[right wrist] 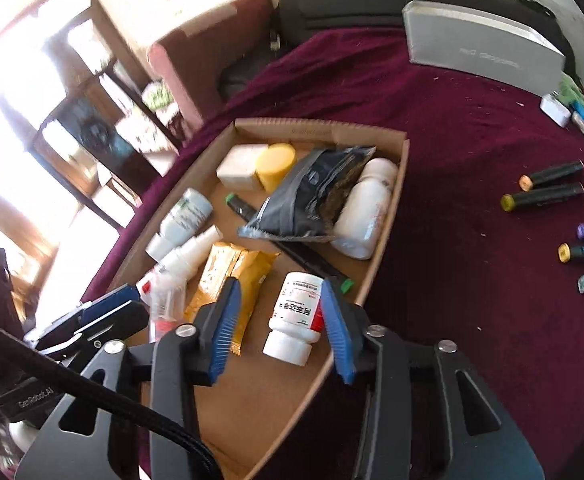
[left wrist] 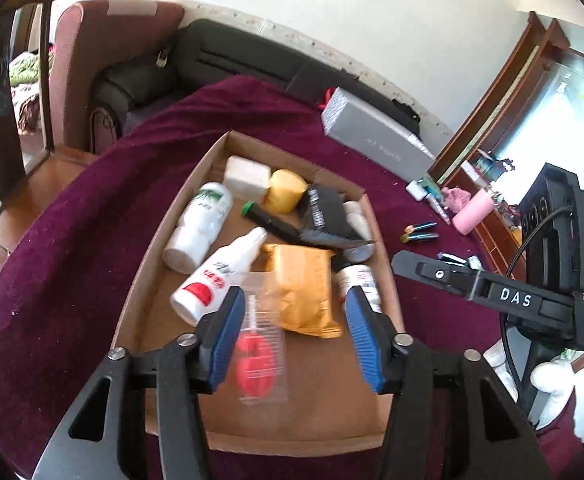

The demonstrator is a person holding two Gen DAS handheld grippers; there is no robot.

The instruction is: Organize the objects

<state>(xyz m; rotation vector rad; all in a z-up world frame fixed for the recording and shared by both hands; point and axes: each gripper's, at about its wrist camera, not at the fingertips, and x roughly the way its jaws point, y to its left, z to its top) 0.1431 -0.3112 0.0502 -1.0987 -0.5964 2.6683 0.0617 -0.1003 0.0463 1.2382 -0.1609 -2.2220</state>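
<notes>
A cardboard tray [left wrist: 159, 248] on a maroon cloth holds white bottles, a yellow packet [left wrist: 304, 288], a yellow roll, a soap bar, a dark pouch and a black marker. My left gripper [left wrist: 292, 320] is open above the tray's near end. A clear packet with a red item [left wrist: 257, 360], blurred, lies between its blue pads, close to the left one, untouched. My right gripper [right wrist: 279, 320] is open over the tray, its pads either side of a small white pill bottle [right wrist: 294, 320]. The tray also shows in the right wrist view [right wrist: 388, 216].
Several markers [right wrist: 548, 192] lie on the cloth right of the tray. A grey box [left wrist: 372, 136] rests at the far side, with small items and a pink bottle [left wrist: 472, 212] near the cloth's right edge. A black sofa stands behind.
</notes>
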